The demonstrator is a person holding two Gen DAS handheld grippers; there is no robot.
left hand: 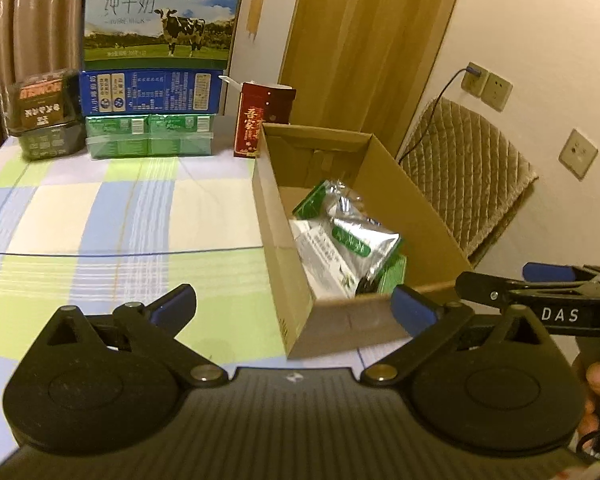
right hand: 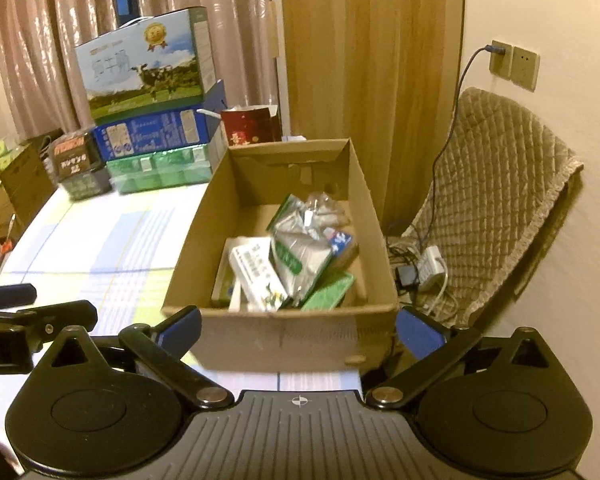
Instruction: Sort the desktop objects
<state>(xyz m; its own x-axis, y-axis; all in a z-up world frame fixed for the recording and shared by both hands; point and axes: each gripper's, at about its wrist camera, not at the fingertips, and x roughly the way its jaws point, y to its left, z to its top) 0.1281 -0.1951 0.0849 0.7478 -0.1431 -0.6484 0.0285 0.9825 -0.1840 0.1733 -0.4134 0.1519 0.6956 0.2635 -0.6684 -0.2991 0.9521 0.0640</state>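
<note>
On the plaid tablecloth (left hand: 120,216) sits an open cardboard box (right hand: 260,340), holding a silver foil pouch (right hand: 300,252), a white medicine carton (right hand: 256,272) and a green packet (right hand: 328,292) piled together. Both tongs hang just short of the box's near wall: the left gripper (left hand: 294,308) has its blue-tipped fingers (left hand: 176,304) spread wide with nothing between them, and the right gripper (right hand: 300,328) stands equally wide apart and empty. Behind, a milk carton case (left hand: 160,12) tops a blue box (left hand: 152,92) and green packs (left hand: 148,136), beside a red carton (left hand: 256,120).
</note>
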